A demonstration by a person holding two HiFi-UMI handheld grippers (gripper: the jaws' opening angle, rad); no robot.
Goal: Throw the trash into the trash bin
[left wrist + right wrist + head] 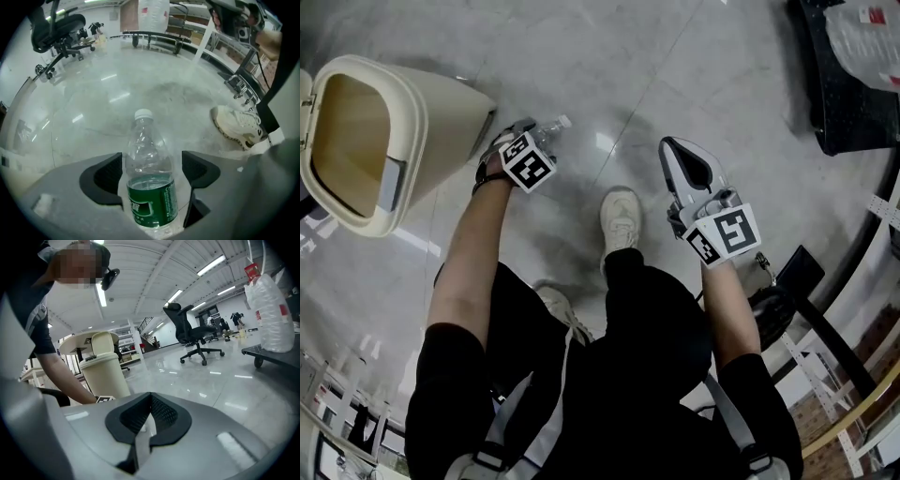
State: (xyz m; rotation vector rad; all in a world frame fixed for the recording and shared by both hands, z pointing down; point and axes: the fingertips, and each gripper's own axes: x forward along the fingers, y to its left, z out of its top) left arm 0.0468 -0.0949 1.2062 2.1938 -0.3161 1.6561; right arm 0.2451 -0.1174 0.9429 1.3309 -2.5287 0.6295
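Clear plastic bottle sits between the parted jaws of the left gripper, beside the trash bin.
Green-labelled and white-capped, the bottle lies along the line of the jaws, its cap end reaching past the fingertips over the pale polished floor. A gap shows between the bottle and the right pad, and neither pad appears to press on it. The cream trash bin stands just outside the left jaw with its lid up and its mouth open. The right gripper has its jaws together, tips meeting with nothing between them; the bin is off to their left and a white shoe sits between the two grippers.
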